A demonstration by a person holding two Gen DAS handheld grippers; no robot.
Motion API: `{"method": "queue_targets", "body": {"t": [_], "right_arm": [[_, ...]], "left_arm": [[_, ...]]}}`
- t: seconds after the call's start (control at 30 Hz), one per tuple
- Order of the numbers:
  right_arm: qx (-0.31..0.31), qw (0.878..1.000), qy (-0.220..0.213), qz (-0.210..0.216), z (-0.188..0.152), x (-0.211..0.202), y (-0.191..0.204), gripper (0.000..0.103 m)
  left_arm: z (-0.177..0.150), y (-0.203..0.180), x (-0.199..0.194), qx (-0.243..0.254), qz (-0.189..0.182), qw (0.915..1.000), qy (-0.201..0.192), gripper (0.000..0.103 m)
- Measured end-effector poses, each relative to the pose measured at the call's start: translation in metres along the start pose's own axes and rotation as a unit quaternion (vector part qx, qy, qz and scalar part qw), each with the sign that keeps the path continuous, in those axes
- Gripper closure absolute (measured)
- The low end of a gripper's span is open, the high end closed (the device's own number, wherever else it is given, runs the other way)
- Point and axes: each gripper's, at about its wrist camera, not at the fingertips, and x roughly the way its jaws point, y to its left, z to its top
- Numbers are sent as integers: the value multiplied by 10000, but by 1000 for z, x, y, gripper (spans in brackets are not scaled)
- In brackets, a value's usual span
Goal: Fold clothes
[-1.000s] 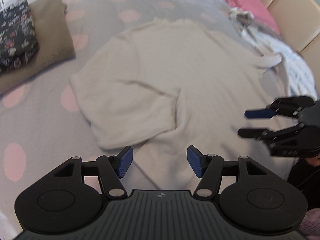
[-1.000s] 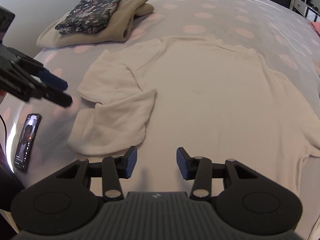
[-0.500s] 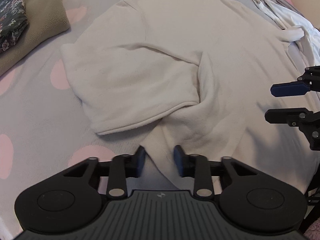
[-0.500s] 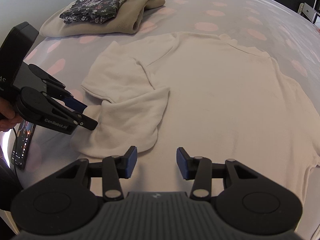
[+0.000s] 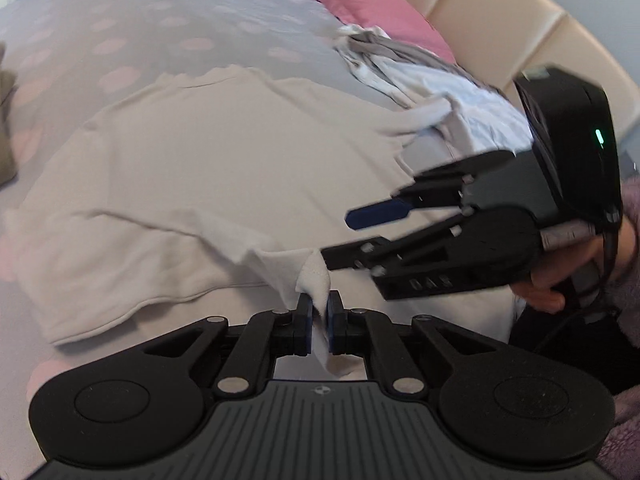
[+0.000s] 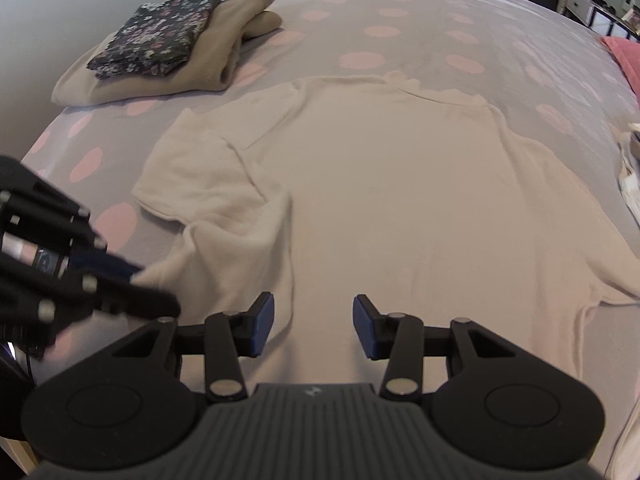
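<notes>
One cream top [image 6: 400, 200] lies flat on the spotted bed [image 6: 400, 32], long axis running away, collar far; two folded garments [image 6: 168, 44] are stacked far left; left gripper [image 5: 318, 322] pinches its cuff; right gripper [image 6: 314, 326] gapes, empty.

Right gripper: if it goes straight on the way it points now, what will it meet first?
Probably the cream top spread on the bed; nothing lies between the open right gripper and that cloth, though depth is unclear.

A sweater [image 6: 400, 200] lies spread on the bed [image 6: 400, 12]; folded clothes [image 6: 168, 48] sit behind its left, a crumpled pile [image 5: 420, 76] right.
</notes>
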Motion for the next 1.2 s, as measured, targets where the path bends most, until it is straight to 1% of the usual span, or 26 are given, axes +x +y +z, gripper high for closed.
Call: {"method": "queue_targets", "body": {"t": [0.03, 0.1, 0.13, 0.2, 0.27, 0.37, 0.43, 0.53, 0.63, 0.77, 0.83, 0.87, 0.9, 0.93, 1.0, 1.07, 1.2], "right_arm": [[51, 10000, 15, -54, -1, -1, -4, 56], [192, 9997, 37, -149, -3, -1, -14, 56], [291, 9995, 47, -151, -4, -1, -19, 56], [527, 9986, 55, -48, -8, -2, -28, 56], [716, 9974, 38, 102, -10, -4, -34, 56], [848, 9956, -57, 393, -14, -8, -37, 56], [855, 9943, -51, 630, -16, -9, -34, 56], [712, 9946, 51, 748, -19, -4, -25, 56], [614, 9962, 217, 570, -23, 5, -22, 56], [768, 9945, 514, 489, -34, 21, -30, 56], [946, 9916, 625, 615, -39, 27, -32, 66], [1030, 9901, 676, 676, -41, 30, -33, 74], [1040, 9898, 662, 713, -42, 31, -31, 81], [1048, 9896, 646, 749, -42, 32, -30, 84], [1005, 9907, 497, 769, -40, 29, -27, 98], [1015, 9914, 352, 752, -37, 23, -27, 101], [1093, 9922, 128, 594, -31, 10, -32, 101]], "left_arm": [[1, -9, 4, 107, 21, 9999, 2, 98], [-3, -20, 16, 115, 182, 9998, -55, 98], [-5, -23, 22, 69, 251, 9996, -73, 98], [-10, -32, 34, 130, 367, 9992, -22, 95], [-17, -42, 42, 198, 582, 9981, -51, 82], [-29, -55, 53, 218, 891, 9956, -193, 69], [-35, -65, 57, 301, 1053, 9935, -301, 63], [-43, -76, 62, 283, 1220, 9917, -287, 63], [-50, -81, 64, 325, 1346, 9902, -197, 62], [-59, -80, 63, 374, 1587, 9866, -9, 60], [-63, -75, 63, 261, 1737, 9844, 108, 60], [-65, -71, 63, 157, 1814, 9831, 179, 60], [-66, -68, 62, 76, 1839, 9826, 226, 60], [-68, -64, 61, -5, 1864, 9821, 272, 60], [-70, -60, 58, -95, 1875, 9818, 285, 60], [-73, -59, 55, -116, 1953, 9803, 290, 60], [-77, -54, 50, -165, 2041, 9783, 302, 59]]}}
